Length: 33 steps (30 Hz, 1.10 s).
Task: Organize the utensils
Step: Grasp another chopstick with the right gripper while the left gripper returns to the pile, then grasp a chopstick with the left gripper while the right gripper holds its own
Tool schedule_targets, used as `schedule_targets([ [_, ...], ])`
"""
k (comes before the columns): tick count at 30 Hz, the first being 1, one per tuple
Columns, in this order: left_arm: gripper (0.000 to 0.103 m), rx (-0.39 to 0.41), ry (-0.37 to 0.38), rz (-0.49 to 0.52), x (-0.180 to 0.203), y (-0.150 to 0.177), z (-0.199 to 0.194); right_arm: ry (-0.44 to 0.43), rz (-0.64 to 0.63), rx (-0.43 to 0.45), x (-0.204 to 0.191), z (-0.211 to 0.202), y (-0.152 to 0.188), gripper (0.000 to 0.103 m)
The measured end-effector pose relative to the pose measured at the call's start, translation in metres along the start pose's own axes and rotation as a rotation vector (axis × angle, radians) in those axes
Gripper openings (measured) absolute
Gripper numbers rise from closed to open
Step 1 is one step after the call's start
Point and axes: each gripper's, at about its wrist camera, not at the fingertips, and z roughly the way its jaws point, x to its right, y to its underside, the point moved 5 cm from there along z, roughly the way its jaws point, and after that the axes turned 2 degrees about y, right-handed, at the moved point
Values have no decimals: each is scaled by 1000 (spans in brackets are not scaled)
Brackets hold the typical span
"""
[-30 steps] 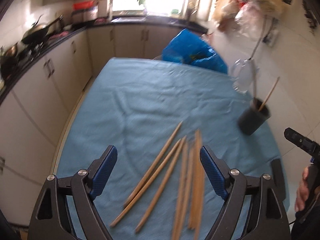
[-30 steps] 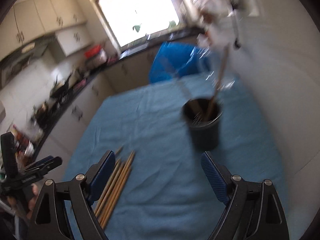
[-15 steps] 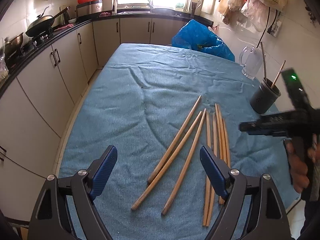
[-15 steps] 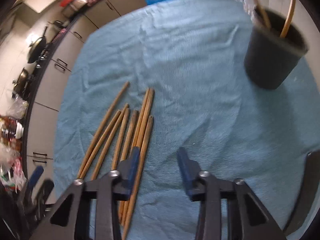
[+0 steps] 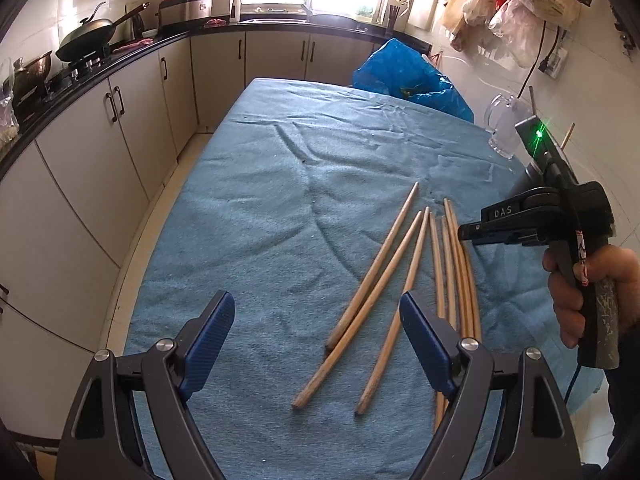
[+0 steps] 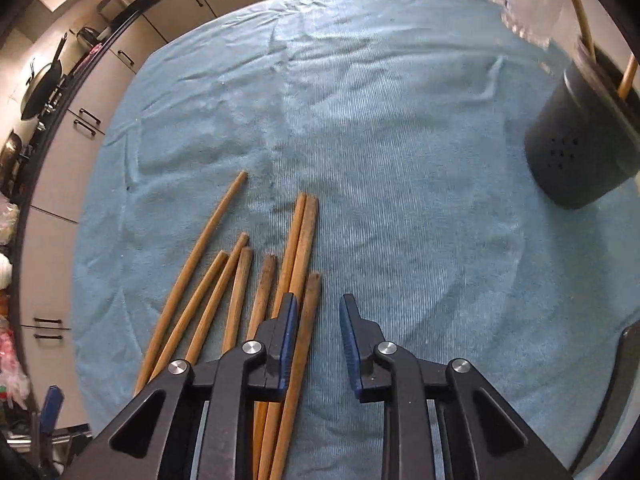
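Observation:
Several wooden chopsticks (image 5: 400,272) lie fanned out on the blue table cloth (image 5: 280,200). My left gripper (image 5: 316,308) hovers open above their near ends with nothing between its pads. My right gripper (image 6: 319,304) points steeply down over the right side of the chopsticks (image 6: 240,280). Its jaws are closing and stand narrow. The rightmost chopstick (image 6: 312,312) lies between them, beside the left pad and apart from the right one. A hand (image 5: 576,288) holds this gripper (image 5: 470,234) in the left wrist view. A dark holder cup (image 6: 572,152) with two sticks in it stands at the right.
A clear glass mug (image 5: 504,128) stands behind the holder near the wall. A blue plastic bag (image 5: 408,76) sits at the table's far end. Kitchen cabinets and a counter with a wok (image 5: 88,36) run along the left, past the table edge.
My right gripper swung from the holder cup down over the chopsticks, and its jaws went from wide to narrow. My left gripper sank a little towards the table and stayed open.

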Motion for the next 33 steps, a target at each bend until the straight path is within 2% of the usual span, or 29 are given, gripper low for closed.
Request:
schedule_targets([
  [6,84,0,1,-4,-2,-3,0,73,-66,-3,-1,1,3,23],
  [7,84,-2,2,-2,0,-3,1,72,-65,-15,3,4,3,20],
  [10,84,-7,-8,0,2,-6,5,62,-101,-19,4,0,2,20],
  [12,84,-12,-6,5,6,-8,7,37,-68,-24,8,-1,1,20],
  [15,84,-26,1,19,13,-14,12,39,-85,-12,6,-3,1,20],
  [18,84,-76,41,44,25,-26,23,62,-144,5,5,-7,4,13],
  [20,84,-96,61,60,33,-37,31,42,-156,12,11,-8,8,10],
  [26,84,-239,175,116,66,-73,77,-22,-99,12,42,-15,13,7],
  [28,83,-282,166,100,73,-86,96,-39,-90,15,51,-19,18,7],
  [31,83,-341,192,129,93,-101,124,-63,-83,13,57,-19,24,7],
  [33,83,-372,163,137,102,-108,144,-77,-74,13,62,-21,27,7],
])
